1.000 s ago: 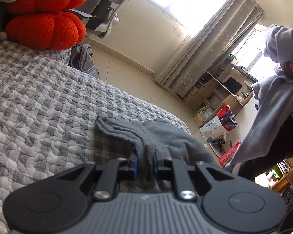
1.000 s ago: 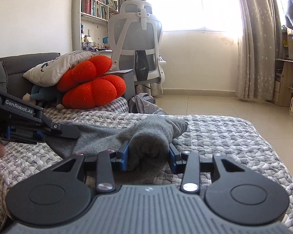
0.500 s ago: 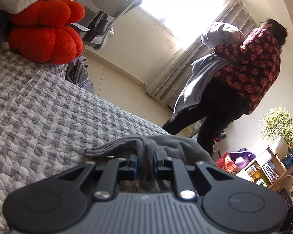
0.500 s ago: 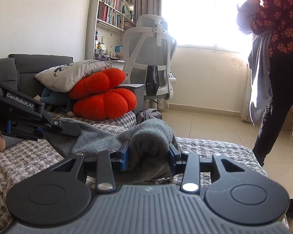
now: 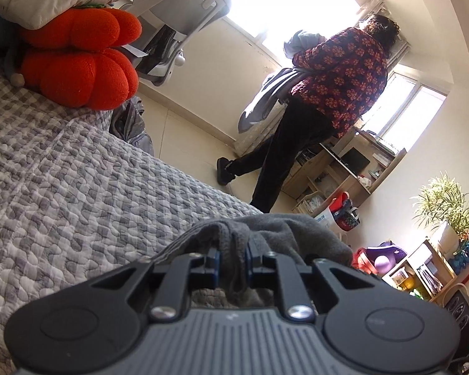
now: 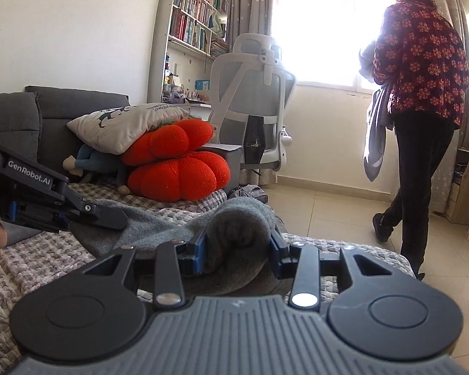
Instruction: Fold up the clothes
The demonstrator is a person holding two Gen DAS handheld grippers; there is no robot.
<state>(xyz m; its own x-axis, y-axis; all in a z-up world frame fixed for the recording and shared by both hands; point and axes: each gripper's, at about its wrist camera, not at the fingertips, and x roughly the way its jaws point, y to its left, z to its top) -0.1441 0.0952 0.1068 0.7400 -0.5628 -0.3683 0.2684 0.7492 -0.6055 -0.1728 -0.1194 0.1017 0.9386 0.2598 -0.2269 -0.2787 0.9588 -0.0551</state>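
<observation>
Left gripper, jaws nearly together, pinches a thin bunched fold of the soft grey fleece garment; right gripper, jaws wider apart, clamps a thicker rolled wad of the same cloth. Garment hangs slack between the two, held just above the grey-and-white quilted bedspread, its long axis running gripper to gripper, left gripper's end toward the stacked orange pumpkin-shaped plush cushions. Each hand owns one end, neither nearer; judged next: lay one end over the other.
</observation>
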